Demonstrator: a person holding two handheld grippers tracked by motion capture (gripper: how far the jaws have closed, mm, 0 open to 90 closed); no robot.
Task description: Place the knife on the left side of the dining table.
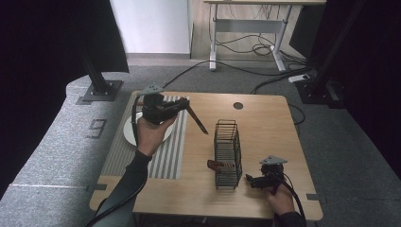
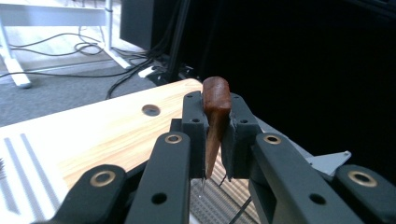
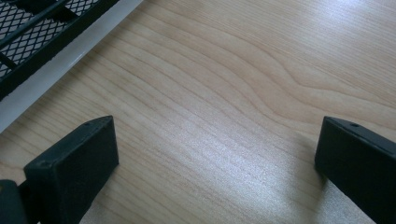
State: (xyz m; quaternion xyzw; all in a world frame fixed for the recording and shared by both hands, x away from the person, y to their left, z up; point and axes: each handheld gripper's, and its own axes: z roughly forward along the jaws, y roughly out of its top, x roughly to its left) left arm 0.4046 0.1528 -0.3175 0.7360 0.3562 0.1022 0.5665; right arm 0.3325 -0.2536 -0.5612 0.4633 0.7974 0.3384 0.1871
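Note:
My left gripper point(image 1: 182, 105) is raised over the striped mat point(image 1: 168, 151), shut on a brown wooden-handled utensil point(image 1: 197, 120) that slants down to the right toward the rack. In the left gripper view the jaws point(image 2: 217, 105) pinch that wooden handle point(image 2: 216, 93), whose rounded end sticks out past them. A black wire rack point(image 1: 227, 152) stands mid-table, and another brown-handled utensil point(image 1: 215, 164) pokes from its left side. On the table to the right of the rack's near end, my right gripper point(image 1: 249, 179) is open, with bare wood between its jaws point(image 3: 215, 135).
A white plate point(image 1: 130, 132) lies on the mat under my left hand. The rack's black mesh point(image 3: 37, 28) and a pale strip along its base fill the upper left of the right gripper view. A round hole point(image 1: 238, 105) marks the table's far side. Cables and a desk lie beyond.

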